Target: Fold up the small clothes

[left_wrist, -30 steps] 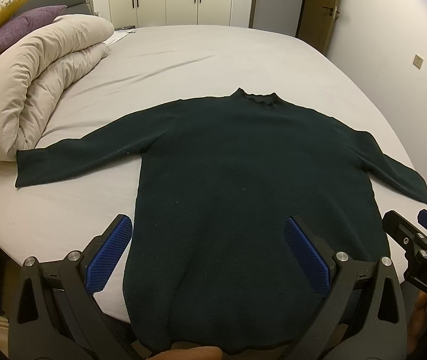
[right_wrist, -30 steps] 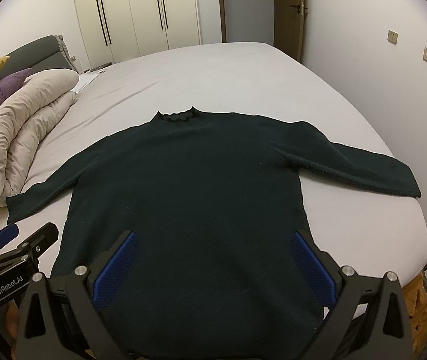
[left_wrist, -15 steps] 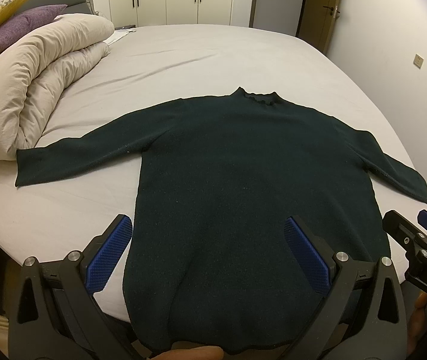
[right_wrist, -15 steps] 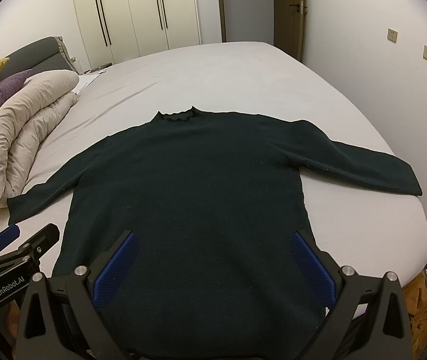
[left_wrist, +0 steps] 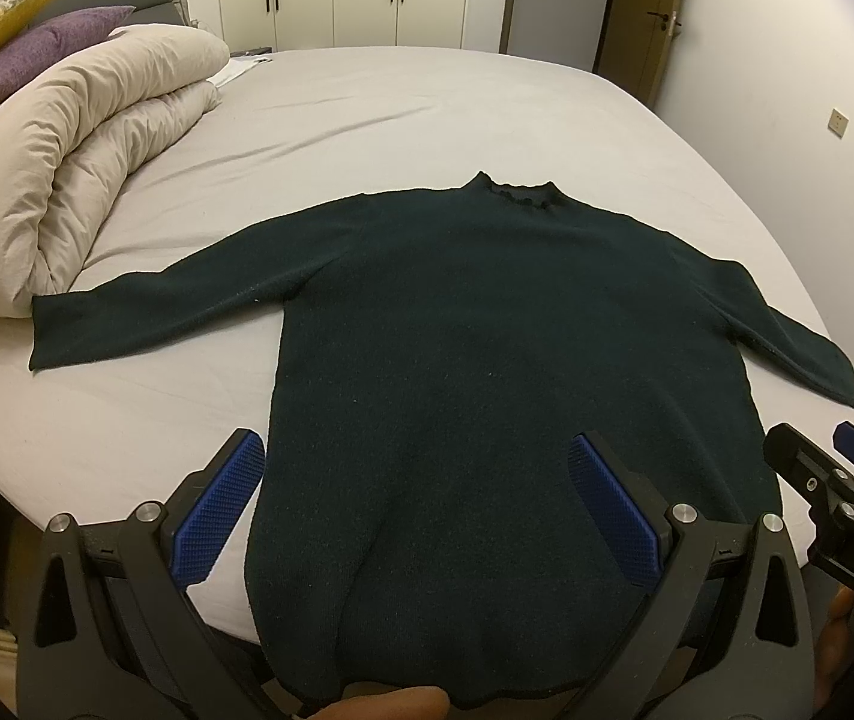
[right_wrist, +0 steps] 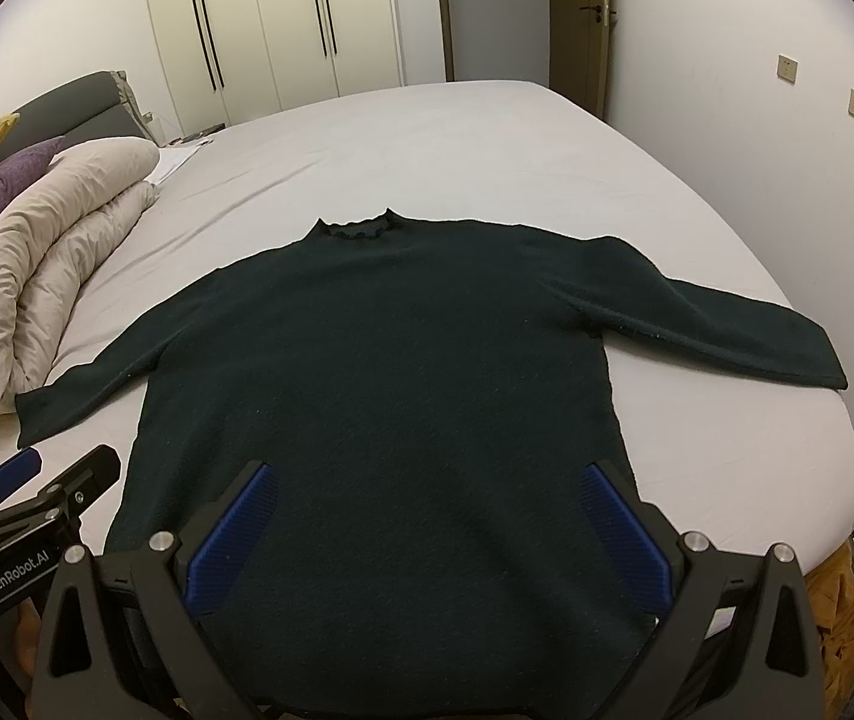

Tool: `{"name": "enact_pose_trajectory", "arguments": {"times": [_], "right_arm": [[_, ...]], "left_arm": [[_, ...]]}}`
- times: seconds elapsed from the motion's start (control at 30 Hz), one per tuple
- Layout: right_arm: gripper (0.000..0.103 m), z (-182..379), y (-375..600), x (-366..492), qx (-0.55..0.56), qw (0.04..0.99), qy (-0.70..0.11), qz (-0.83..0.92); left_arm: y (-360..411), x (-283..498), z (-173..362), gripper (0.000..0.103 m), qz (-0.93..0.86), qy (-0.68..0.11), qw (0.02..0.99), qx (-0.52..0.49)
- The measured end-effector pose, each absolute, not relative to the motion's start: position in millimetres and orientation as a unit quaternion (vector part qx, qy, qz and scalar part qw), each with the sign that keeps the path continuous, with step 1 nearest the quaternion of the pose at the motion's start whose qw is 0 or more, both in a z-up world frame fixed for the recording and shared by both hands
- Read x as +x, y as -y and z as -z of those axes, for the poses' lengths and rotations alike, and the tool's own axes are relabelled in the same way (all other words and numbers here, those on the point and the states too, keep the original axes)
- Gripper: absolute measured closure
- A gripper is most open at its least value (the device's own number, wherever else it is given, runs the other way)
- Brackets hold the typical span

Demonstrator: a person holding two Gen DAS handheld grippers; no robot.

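Nothing has moved this past second: both grippers, left [left_wrist: 414, 504] and right [right_wrist: 427, 531], still hover wide over the flat sweater [left_wrist: 505, 360], folding unstarted.

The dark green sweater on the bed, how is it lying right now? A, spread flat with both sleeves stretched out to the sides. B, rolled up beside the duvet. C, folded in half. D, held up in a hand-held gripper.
A: the dark green sweater lies flat on the bed, one sleeve reaching out to each side, and both hand-held grippers are open and hold nothing.
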State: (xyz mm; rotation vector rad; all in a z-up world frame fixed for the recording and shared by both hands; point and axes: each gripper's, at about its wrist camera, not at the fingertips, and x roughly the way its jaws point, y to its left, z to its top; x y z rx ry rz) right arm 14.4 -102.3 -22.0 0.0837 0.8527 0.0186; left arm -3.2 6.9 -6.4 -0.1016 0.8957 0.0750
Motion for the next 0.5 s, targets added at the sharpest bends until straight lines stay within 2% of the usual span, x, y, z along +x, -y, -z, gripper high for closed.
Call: {"name": "enact_pose_trajectory", "arguments": {"times": [0.5], "right_arm": [[0.0,25.4,100.9,13.8,0.039,0.909,-0.416,-0.01]], "left_arm": [[-9.2,-3.0,14.8,0.0,-0.038,-0.435,0.898,-0.05]]}}
